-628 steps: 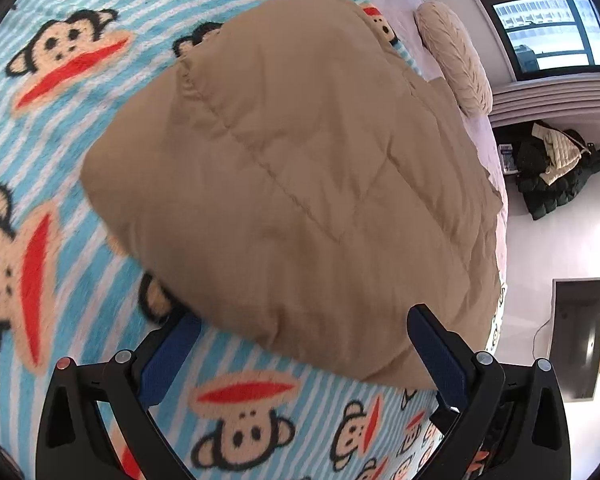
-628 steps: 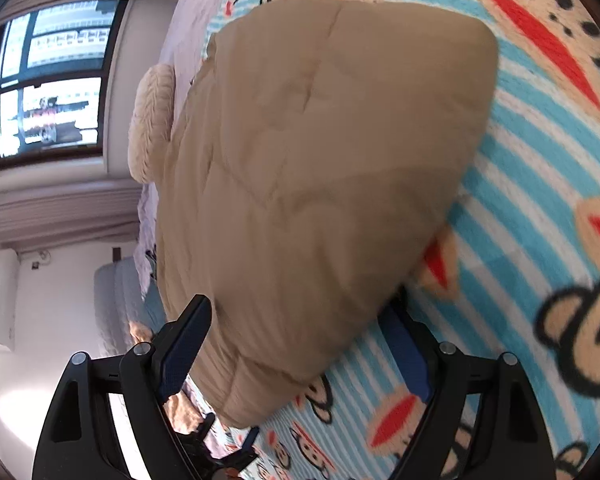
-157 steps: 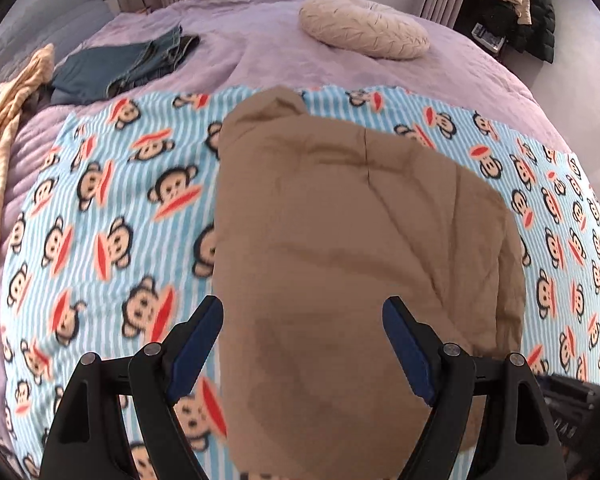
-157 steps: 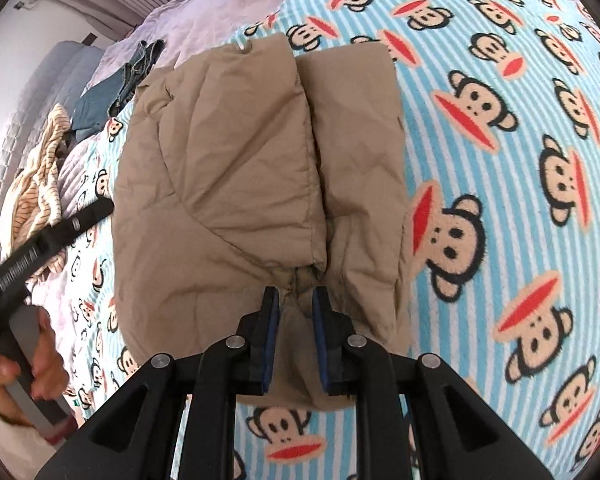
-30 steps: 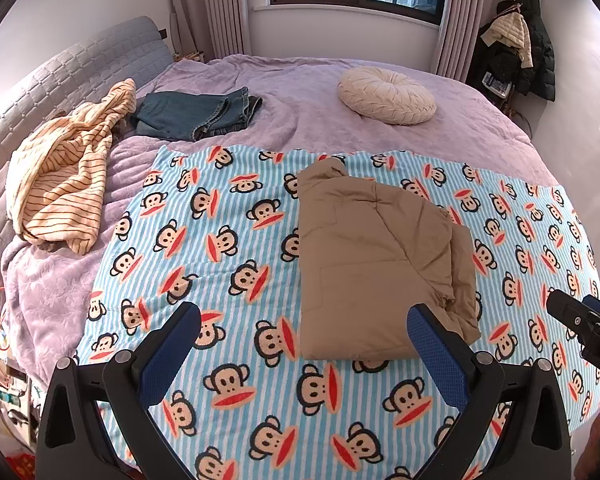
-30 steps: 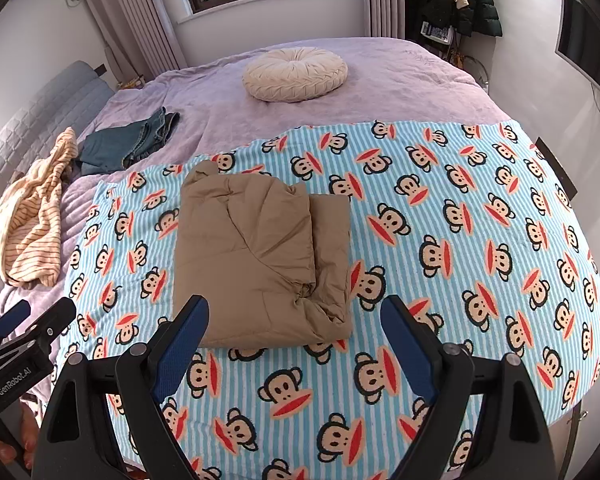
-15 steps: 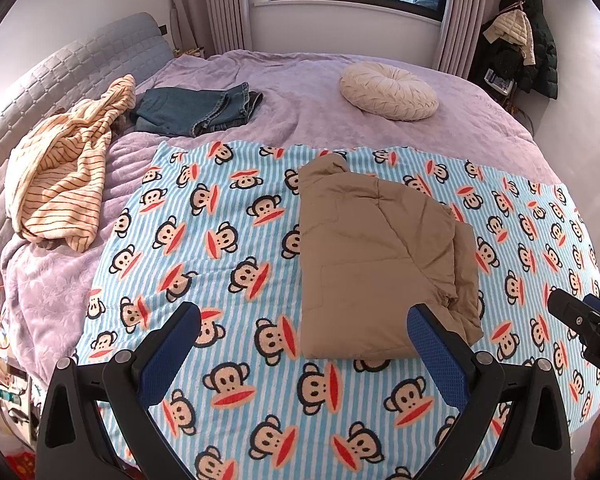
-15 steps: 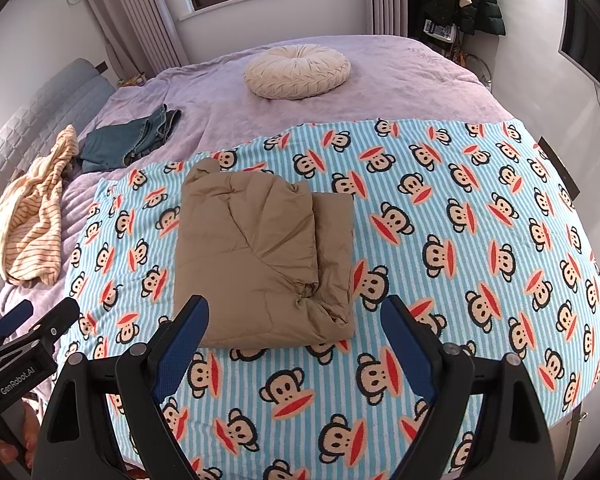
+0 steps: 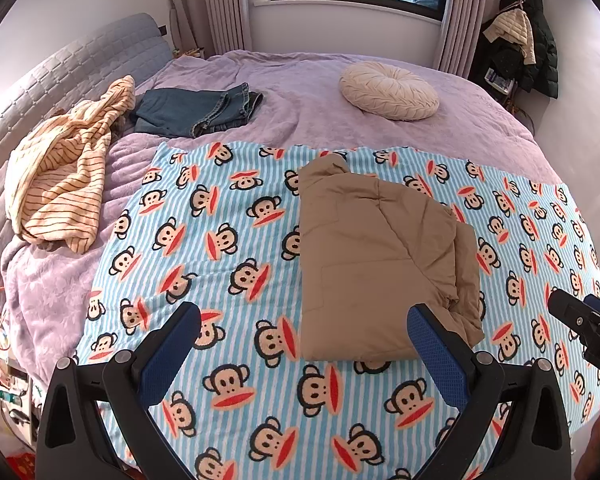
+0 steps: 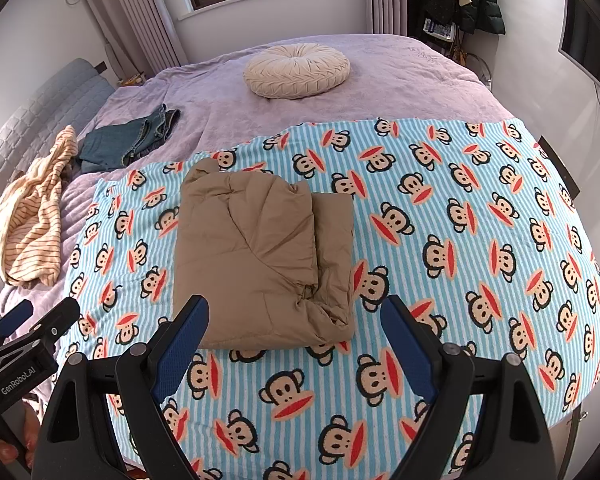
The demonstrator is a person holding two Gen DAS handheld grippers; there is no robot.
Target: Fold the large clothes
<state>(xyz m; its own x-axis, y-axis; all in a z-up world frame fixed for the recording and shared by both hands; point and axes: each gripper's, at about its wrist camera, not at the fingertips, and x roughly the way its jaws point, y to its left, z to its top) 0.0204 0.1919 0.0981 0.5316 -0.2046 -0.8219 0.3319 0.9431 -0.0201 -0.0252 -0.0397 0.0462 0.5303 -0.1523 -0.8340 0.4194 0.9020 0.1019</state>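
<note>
Along the bed's left edge by the grey headboard [image 9: 80, 68] lie a crumpled striped garment [image 9: 60, 172] and, just beside it, folded jeans [image 9: 196, 110], likely set aside away from the work area. The tan padded jacket [image 9: 376, 264] sits folded into a compact rectangle near the middle of the monkey-print blanket [image 9: 220, 280], which covers the bed's near edge as a folding surface, with a round cushion [image 9: 388, 90] beyond it toward the far right. The left gripper [image 9: 304, 340] and the right gripper [image 10: 296, 330] both hang above the near edge with jaws spread wide and empty, the jacket released, so this fold looks finished.
</note>
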